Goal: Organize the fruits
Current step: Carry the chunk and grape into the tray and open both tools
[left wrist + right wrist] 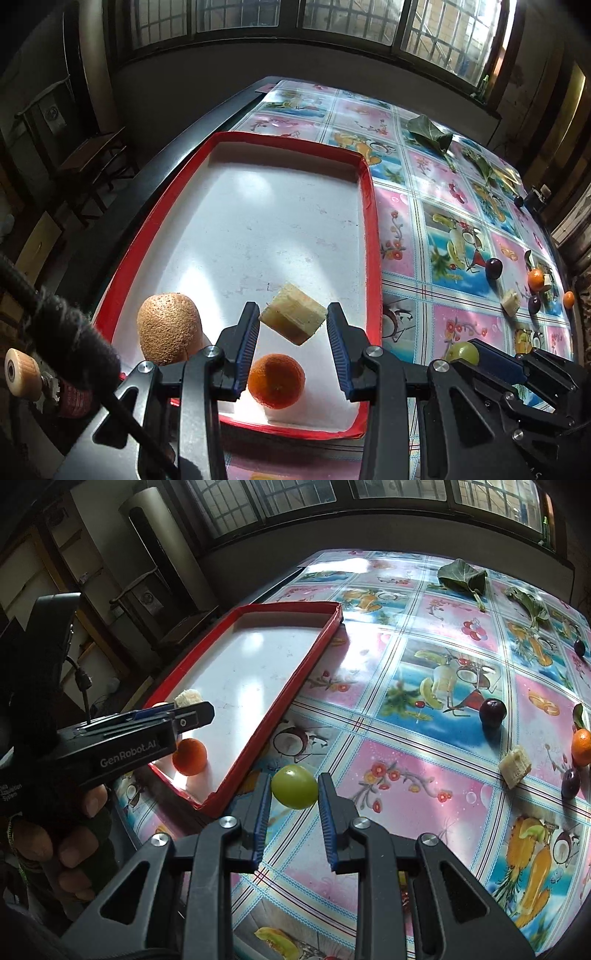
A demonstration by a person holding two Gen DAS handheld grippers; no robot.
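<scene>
My left gripper (293,314) is shut on a pale banana chunk (293,317) and holds it above the near end of the red-rimmed white tray (373,229). In that tray lie a brown kiwi (168,326) and a small orange (276,380). My right gripper (294,781) is shut on a green grape (295,792), over the tablecloth just right of the tray's (288,686) near corner. The right wrist view also shows the left gripper (192,710) over the tray with the banana chunk (187,698) at its tip, above the orange (189,757).
More fruit lies on the patterned tablecloth to the right: a dark plum (492,712), a second banana piece (515,768), a tangerine (581,746), another plum (570,782) and a dark grape (580,648). Green leaves (461,576) lie at the far edge. A hand (74,834) grips the left tool.
</scene>
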